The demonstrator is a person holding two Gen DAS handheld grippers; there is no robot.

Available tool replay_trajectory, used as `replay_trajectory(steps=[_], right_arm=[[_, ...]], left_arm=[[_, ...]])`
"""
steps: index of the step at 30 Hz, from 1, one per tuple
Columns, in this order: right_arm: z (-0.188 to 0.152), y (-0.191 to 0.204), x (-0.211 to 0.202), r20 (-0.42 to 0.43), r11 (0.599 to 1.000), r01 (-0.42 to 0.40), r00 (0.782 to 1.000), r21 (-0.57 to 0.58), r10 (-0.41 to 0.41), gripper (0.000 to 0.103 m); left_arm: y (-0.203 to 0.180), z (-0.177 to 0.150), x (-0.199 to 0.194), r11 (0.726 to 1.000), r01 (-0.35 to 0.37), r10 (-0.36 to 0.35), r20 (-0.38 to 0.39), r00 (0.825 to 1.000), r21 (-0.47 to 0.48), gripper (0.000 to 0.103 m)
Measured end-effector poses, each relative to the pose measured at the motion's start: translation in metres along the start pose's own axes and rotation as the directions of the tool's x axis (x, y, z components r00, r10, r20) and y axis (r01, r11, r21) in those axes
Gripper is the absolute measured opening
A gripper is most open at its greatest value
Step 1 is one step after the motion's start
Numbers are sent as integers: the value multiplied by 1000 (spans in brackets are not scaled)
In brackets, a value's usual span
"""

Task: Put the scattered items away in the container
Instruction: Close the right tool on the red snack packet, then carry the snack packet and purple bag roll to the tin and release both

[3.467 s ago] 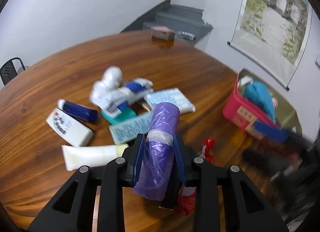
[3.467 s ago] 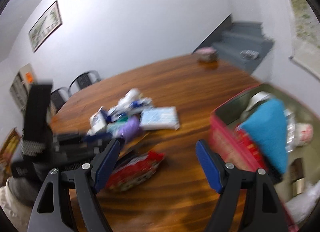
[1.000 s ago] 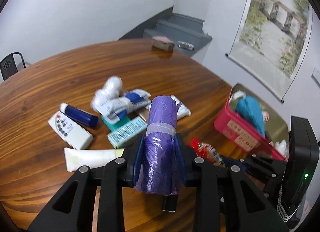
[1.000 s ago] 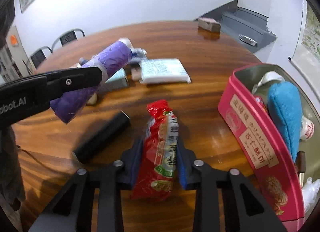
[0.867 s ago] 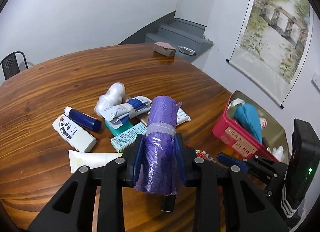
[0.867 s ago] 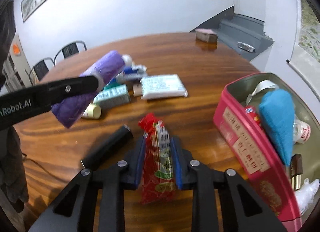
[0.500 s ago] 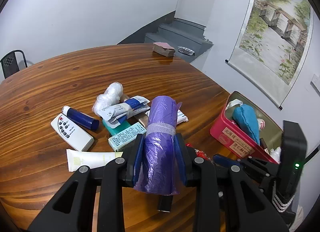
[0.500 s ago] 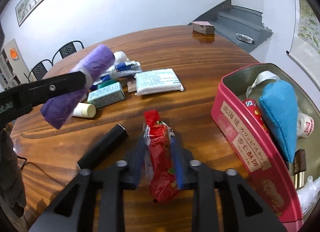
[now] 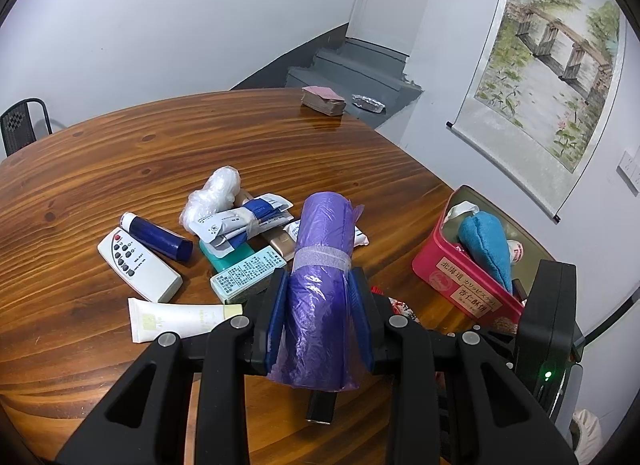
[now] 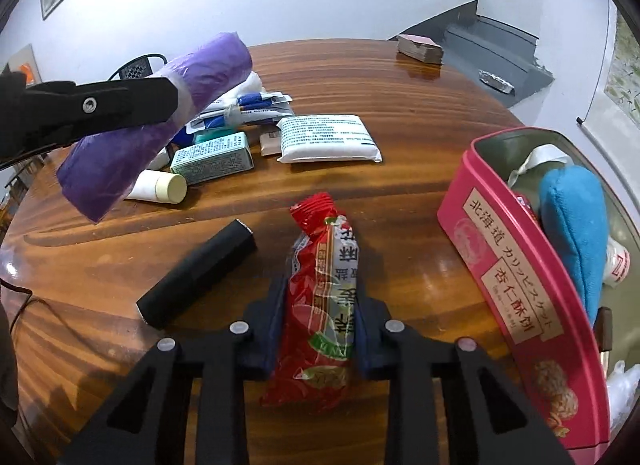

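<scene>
1. While the left hand-held gripper [image 9: 320, 325] hangs above the bench [image 9: 120, 137], its blue pads pinch a purple bag roll [image 9: 322, 265] on both sides; the roll is clear of the wood.
2. The right hand-held gripper [image 10: 318, 325] has a red snack packet [image 10: 324, 289] between its pads; its jaws are closing, and the pads press the packet.
3. Just left of the packet, a black tube [image 10: 196, 273] lies on the bench.
4. To the right stands the red tin [image 10: 508, 265], open, with a blue pouch [image 10: 572, 225] inside.
5. Farther back lie a green box [image 10: 212, 157], a white tube [image 10: 160, 187] and a white packet [image 10: 328, 139].
6. Beyond them, a white remote [image 9: 138, 265] and a dark blue tube [image 9: 158, 237] touch each other.
7. At the far edge, a card deck [image 9: 323, 101] sits alone.
</scene>
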State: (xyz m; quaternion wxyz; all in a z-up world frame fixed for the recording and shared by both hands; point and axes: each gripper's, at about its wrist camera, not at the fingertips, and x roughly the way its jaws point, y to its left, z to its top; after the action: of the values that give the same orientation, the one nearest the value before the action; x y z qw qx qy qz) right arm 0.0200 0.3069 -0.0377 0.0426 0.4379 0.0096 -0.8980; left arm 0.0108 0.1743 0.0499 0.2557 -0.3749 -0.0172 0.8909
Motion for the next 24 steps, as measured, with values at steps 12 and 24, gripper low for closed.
replay_trajectory(steps=[12,24], right_arm=[[8,-25,-61,266,992,-57,964,115,25,31],[0,-117,-102,353,895,128,888,427,-296,32]], left_arm=[[-8,1,-3,1000,9,-9,12,1000,6,33],[-31,-1,-3,997,43,-44,10,999,56,33]])
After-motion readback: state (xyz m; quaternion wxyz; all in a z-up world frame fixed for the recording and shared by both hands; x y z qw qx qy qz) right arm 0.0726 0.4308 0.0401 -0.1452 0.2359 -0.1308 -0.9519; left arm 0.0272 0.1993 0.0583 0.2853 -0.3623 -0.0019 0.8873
